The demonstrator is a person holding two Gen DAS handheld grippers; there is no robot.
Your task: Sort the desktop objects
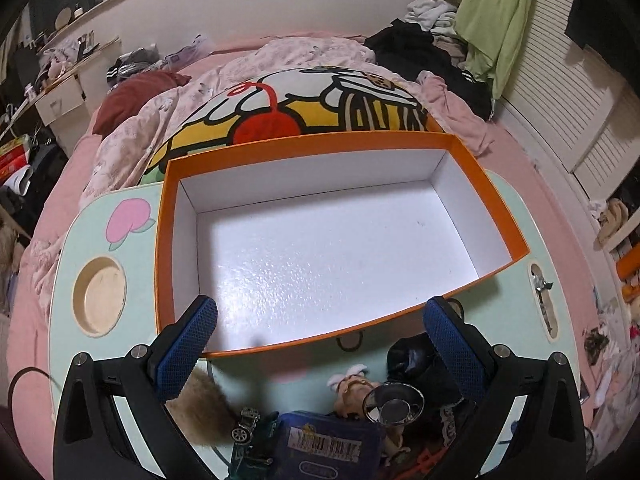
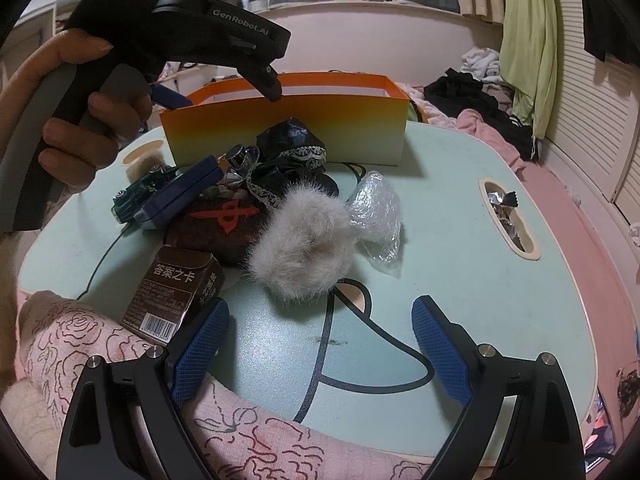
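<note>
Above the orange box [image 1: 340, 240], the left gripper [image 1: 320, 344] hangs with fingers spread, holding nothing. Nearer, the right gripper [image 2: 320, 344] is likewise spread over the bench [image 2: 460, 240].

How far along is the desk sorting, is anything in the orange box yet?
Nothing looks sorted yet: the orange box shows only its bare white floor. In hand: nothing; the left gripper hangs open over the box, and the right gripper is open above the table. Left to do: the whole pile, including the white fur ball, card box, toy car and plastic wrap.
</note>
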